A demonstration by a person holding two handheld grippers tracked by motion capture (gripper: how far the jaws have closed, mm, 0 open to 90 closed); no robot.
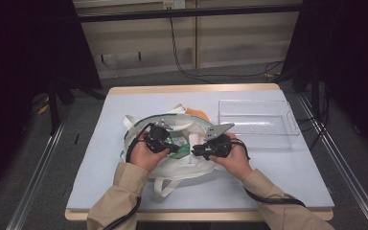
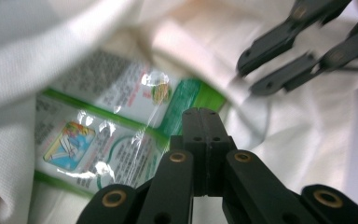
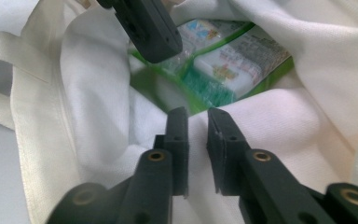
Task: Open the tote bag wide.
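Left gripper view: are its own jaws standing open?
No, the left gripper has its jaws pressed flat together above the green packet in the white bag.

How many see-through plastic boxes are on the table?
1. The clear plastic box sits toward the far right of the table, beside the white cloth bag. More could be hidden inside the bag.

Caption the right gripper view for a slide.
Right tongs, slightly parted, astride a fold of the white cloth bag, a green-and-white packet inside its mouth.
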